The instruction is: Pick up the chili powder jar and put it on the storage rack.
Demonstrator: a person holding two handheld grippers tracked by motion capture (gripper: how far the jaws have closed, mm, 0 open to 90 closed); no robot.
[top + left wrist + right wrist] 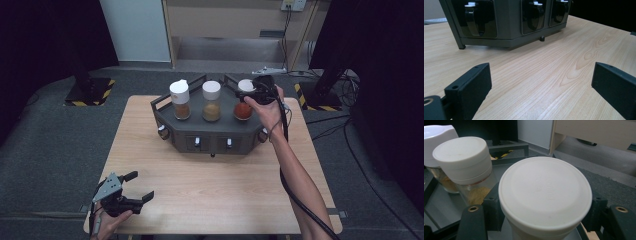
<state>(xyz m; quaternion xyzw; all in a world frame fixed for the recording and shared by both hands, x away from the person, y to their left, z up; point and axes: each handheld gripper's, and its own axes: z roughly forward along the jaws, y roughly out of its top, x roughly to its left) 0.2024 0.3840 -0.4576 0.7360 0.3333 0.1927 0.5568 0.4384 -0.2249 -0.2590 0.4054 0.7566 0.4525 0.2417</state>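
Note:
A dark rack [210,137] stands at the back of the wooden table and holds three white-lidded spice jars. The left jar [180,100] and the middle jar [211,101] hold brownish and yellow powder. At the right end, the jar of red powder [243,109] has my right gripper [251,92] shut on its lid from above. In the right gripper view both black jaws press on the sides of that wide white lid [545,192], with the middle jar [464,160] beside it. My left gripper [142,184] rests open near the table's front left corner, its jaws [541,87] wide apart over bare wood.
The rack's front face [509,25] has small dispensers with white levers and knobs at its corners. The table [210,200] is bare wood between the rack and the front edge. A cable trails from the right gripper along the forearm.

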